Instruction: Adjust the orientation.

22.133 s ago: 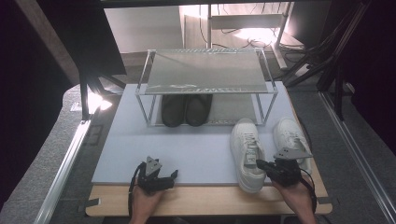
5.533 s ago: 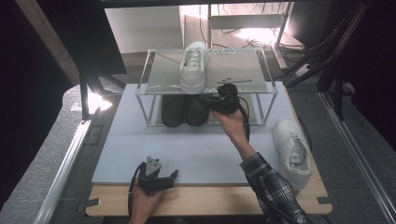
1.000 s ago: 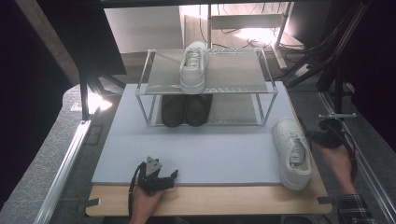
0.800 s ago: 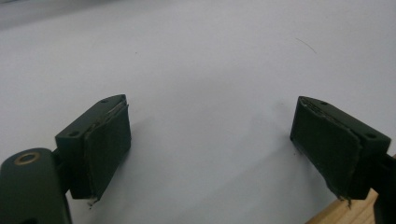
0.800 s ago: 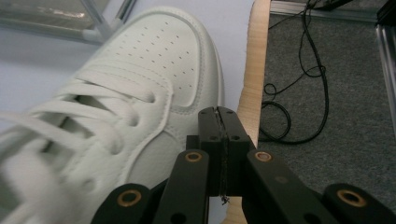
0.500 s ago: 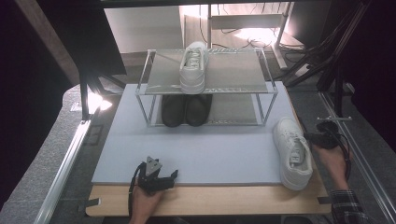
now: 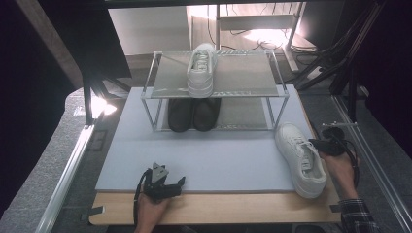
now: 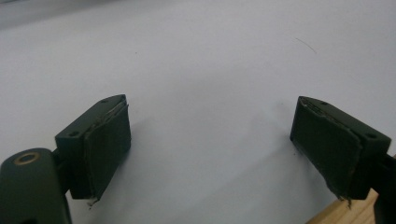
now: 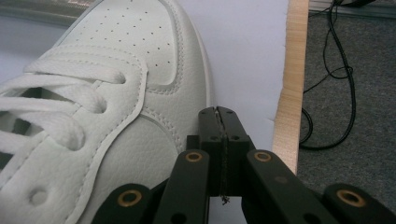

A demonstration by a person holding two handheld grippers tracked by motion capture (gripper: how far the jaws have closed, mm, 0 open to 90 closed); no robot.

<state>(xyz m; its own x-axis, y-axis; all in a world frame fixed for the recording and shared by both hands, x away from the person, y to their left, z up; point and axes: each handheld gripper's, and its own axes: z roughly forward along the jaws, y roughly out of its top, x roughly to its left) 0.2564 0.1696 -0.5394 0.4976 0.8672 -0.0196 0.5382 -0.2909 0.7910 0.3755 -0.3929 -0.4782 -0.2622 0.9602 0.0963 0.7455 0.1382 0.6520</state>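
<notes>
One white sneaker (image 7: 300, 158) lies on the grey mat at the right, toe pointing away; its laces and perforated toe (image 9: 93, 84) appear large in the right gripper view. My right gripper (image 7: 315, 144) is shut with nothing between its pads, its tip (image 9: 219, 116) close beside the shoe's right flank. The second white sneaker (image 7: 201, 68) stands on the top shelf of the metal rack (image 7: 252, 80). A pair of black shoes (image 7: 193, 113) sits on the lower shelf. My left gripper (image 7: 180, 182) rests open at the mat's front edge, its pads (image 8: 105, 140) wide apart over bare mat.
The grey mat (image 7: 218, 155) lies on a wooden table whose edge (image 9: 289, 93) runs just right of the shoe. Black cables (image 9: 336, 70) trail on the carpet beyond the edge. Dark stands and cables (image 7: 340, 63) crowd the back right.
My right hand has come down and slightly toward the white sneaker on the mat. The left gripper and both shelved shoes have not moved.
</notes>
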